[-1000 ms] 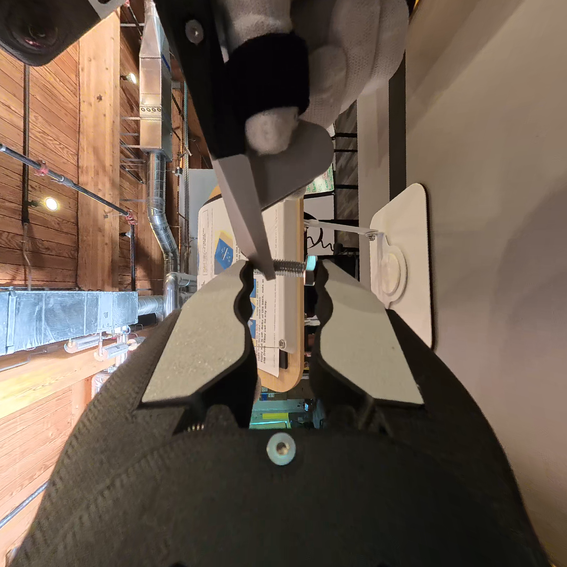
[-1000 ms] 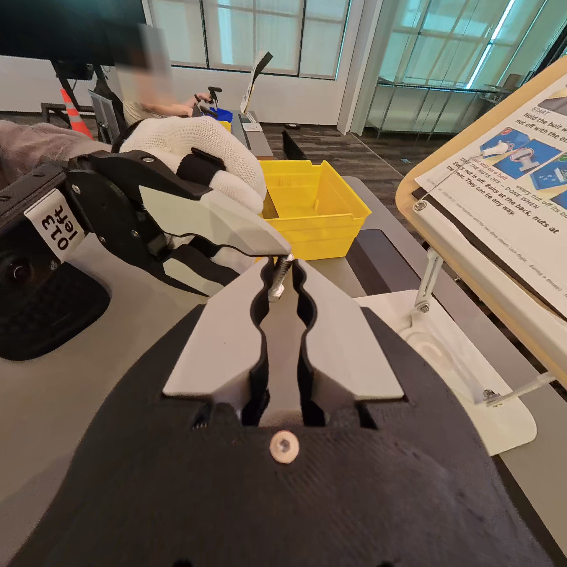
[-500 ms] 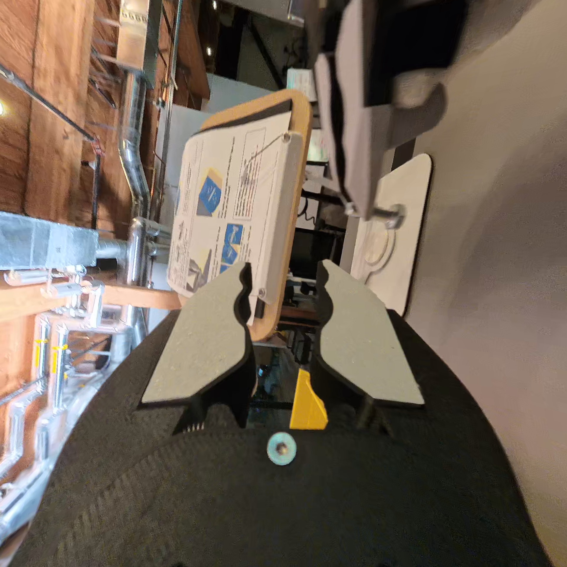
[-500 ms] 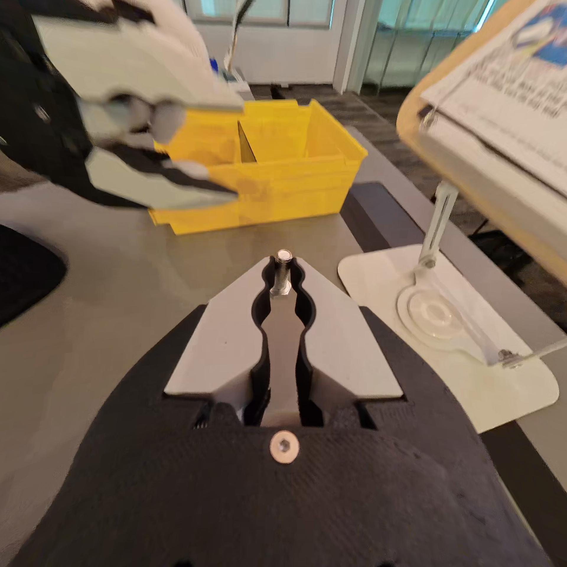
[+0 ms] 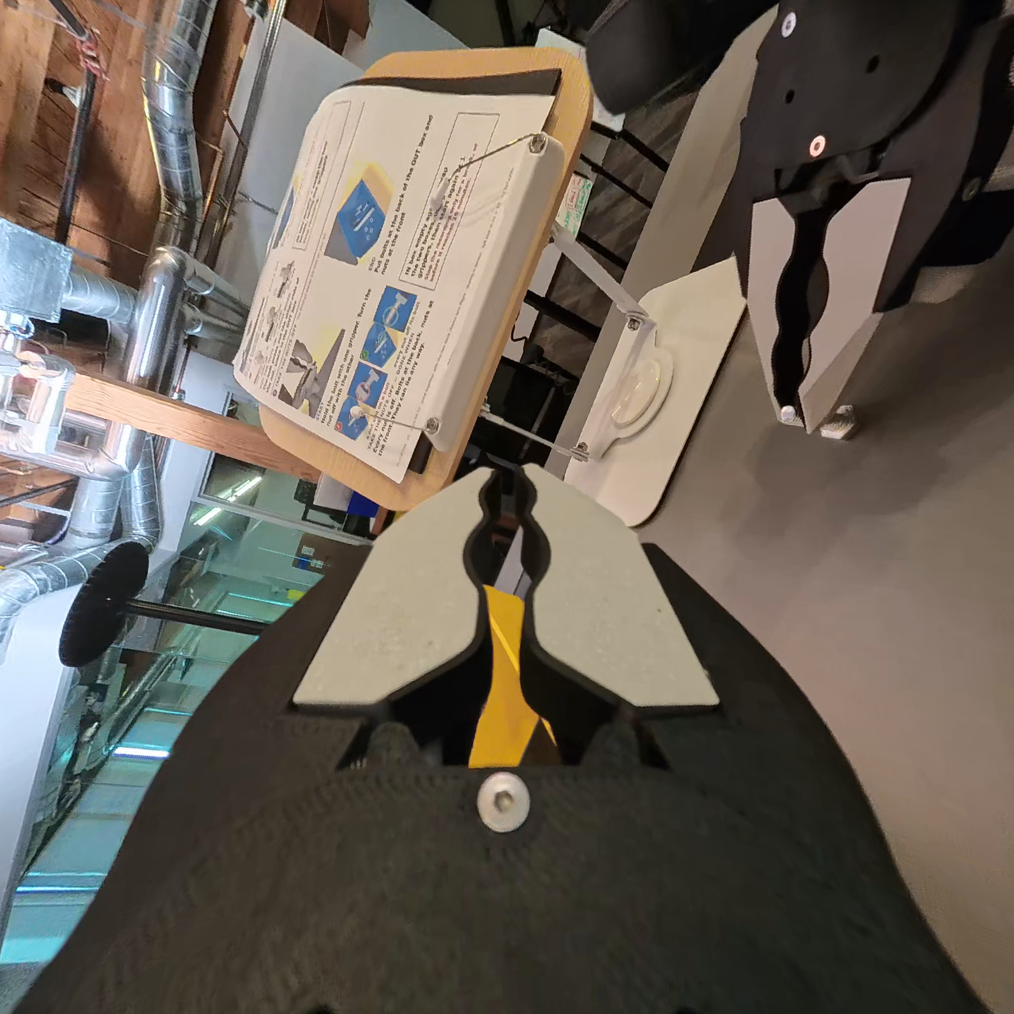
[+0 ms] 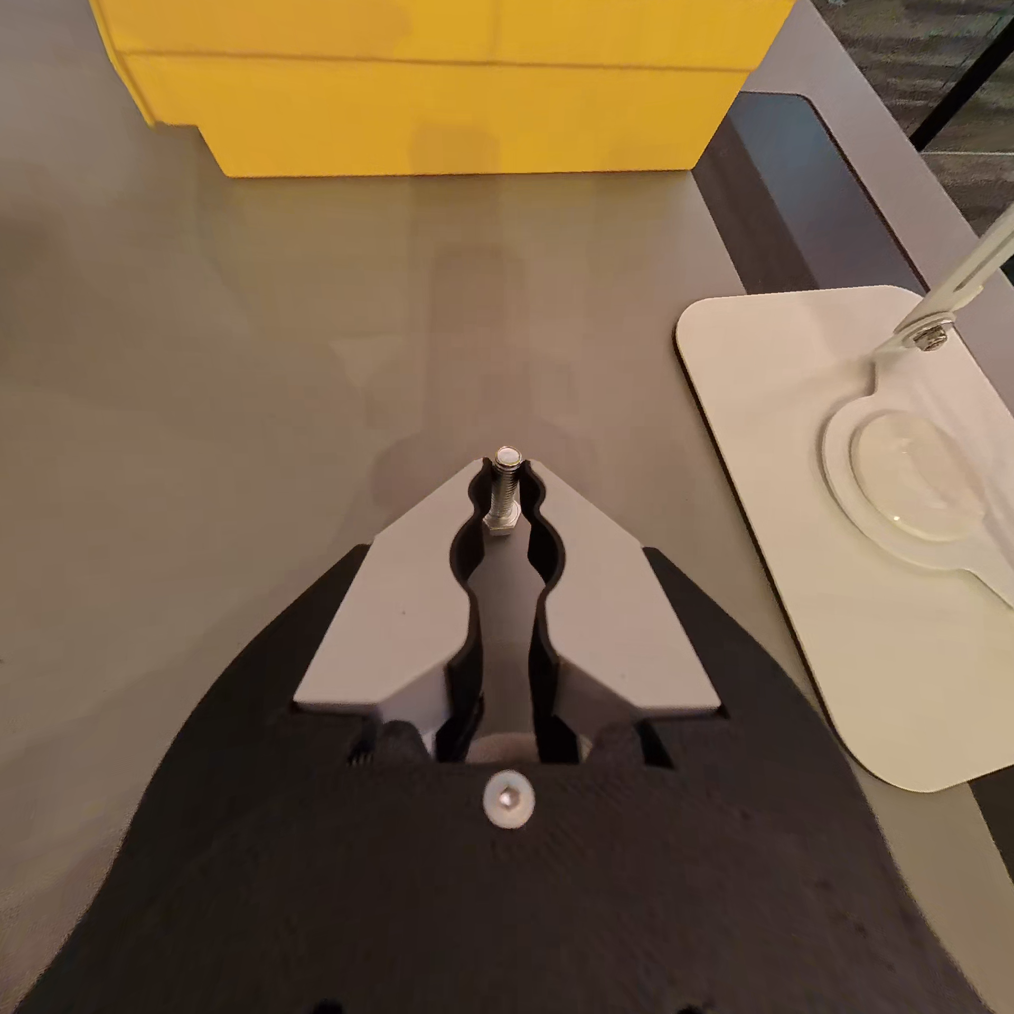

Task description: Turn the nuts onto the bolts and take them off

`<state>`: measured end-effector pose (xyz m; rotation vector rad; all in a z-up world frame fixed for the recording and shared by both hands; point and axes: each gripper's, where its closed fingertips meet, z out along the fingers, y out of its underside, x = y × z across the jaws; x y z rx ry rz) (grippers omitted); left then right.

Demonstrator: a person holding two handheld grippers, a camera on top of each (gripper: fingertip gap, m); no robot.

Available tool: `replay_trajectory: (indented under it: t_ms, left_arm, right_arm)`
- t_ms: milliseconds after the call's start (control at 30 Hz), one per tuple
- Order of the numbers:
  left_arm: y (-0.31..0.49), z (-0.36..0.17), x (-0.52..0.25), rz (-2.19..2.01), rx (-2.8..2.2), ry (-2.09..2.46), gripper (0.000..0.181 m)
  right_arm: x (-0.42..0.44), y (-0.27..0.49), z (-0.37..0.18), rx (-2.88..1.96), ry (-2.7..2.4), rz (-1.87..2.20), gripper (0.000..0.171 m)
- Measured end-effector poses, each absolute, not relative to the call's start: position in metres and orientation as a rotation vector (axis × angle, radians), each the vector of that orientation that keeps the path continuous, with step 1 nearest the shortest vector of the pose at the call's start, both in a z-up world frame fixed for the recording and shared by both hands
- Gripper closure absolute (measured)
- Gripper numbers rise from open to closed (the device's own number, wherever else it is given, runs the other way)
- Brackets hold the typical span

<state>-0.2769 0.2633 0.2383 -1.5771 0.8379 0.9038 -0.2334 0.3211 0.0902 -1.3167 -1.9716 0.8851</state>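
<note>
My right gripper (image 6: 506,466) is shut on a silver bolt (image 6: 502,496), gripping its threaded shank just above the hex head. No nut shows on the bolt. The gripper holds it low over the grey table (image 6: 219,384). In the left wrist view the right gripper (image 5: 793,422) stands at the upper right, with the bolt (image 5: 837,431) sticking out sideways at its tips. My left gripper (image 5: 510,477) is shut, with only a narrow slit between the tips and nothing visible in it. It is apart from the bolt, lower left of it.
A yellow bin (image 6: 439,110) stands on the table just beyond the bolt and shows between my left fingers (image 5: 505,686). A white stand base (image 6: 823,494) sits to the right and carries a wooden board with an instruction sheet (image 5: 411,274). Left tips to right tips: about 15 cm.
My left gripper has let go of the bolt, drawn away and shut. My right gripper has carried the bolt down toward the table in front of the yellow bin.
</note>
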Motion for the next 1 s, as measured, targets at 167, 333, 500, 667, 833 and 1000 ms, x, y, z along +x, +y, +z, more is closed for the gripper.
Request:
replay_trajectory:
  t_ms: [167, 333, 500, 667, 833, 1000]
  left_arm:
    - [0.258, 0.233, -0.282, 0.897, -1.605, 0.816, 0.177]
    - [0.254, 0.230, -0.285, 0.890, -1.619, 0.797, 0.176]
    - [0.252, 0.230, -0.293, 0.900, -1.637, 0.777, 0.174]
    - [0.234, 0.240, -0.328, 0.823, -1.757, 0.654, 0.170]
    - [0.206, 0.226, -0.390, 0.736, -2.082, 0.590, 0.167]
    - [0.173, 0.182, -0.424, 0.569, -2.404, 0.608, 0.165]
  right_arm:
    - [-0.229, 0.323, 0.089, -1.312, -1.992, 0.868, 0.163]
    - [-0.226, 0.327, 0.083, -1.329, -2.008, 0.830, 0.151]
    - [-0.227, 0.325, 0.089, -1.317, -2.000, 0.840, 0.145]
    - [-0.223, 0.330, 0.099, -1.314, -1.969, 0.877, 0.138]
    - [-0.219, 0.340, 0.102, -1.342, -1.932, 0.889, 0.138]
    - [-0.218, 0.344, 0.100, -1.361, -1.921, 0.886, 0.139]
